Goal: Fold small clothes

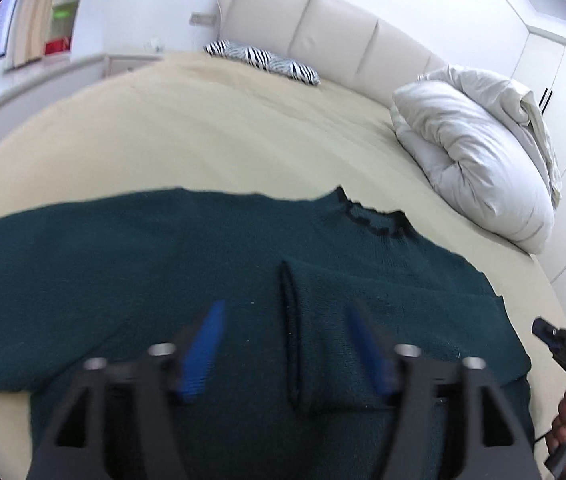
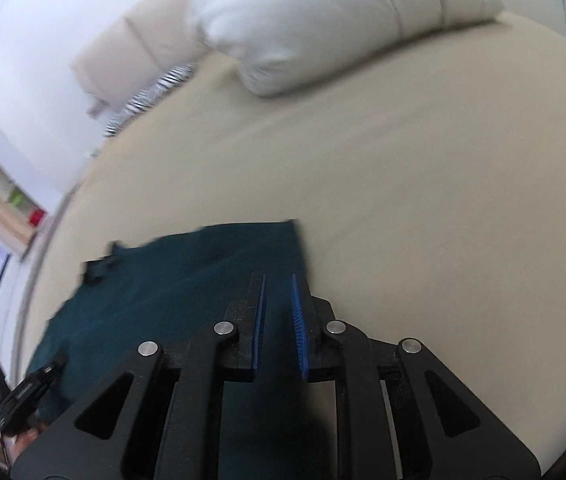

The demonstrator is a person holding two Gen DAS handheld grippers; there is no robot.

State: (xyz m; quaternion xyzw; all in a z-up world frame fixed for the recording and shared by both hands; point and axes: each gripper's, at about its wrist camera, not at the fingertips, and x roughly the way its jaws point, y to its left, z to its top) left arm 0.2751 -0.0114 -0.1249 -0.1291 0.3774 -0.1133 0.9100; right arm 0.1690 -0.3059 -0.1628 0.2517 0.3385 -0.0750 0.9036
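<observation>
sweater point(image 1: 163, 272) flat on bed point(image 1: 203, 132) | left tongs point(image 1: 285, 320) spread above it

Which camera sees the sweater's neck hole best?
The left wrist view. There the green sweater lies spread on the bed, and its dark-trimmed collar shows clearly. The right wrist view catches only a blurred part of the sweater, with no clear collar.
</observation>
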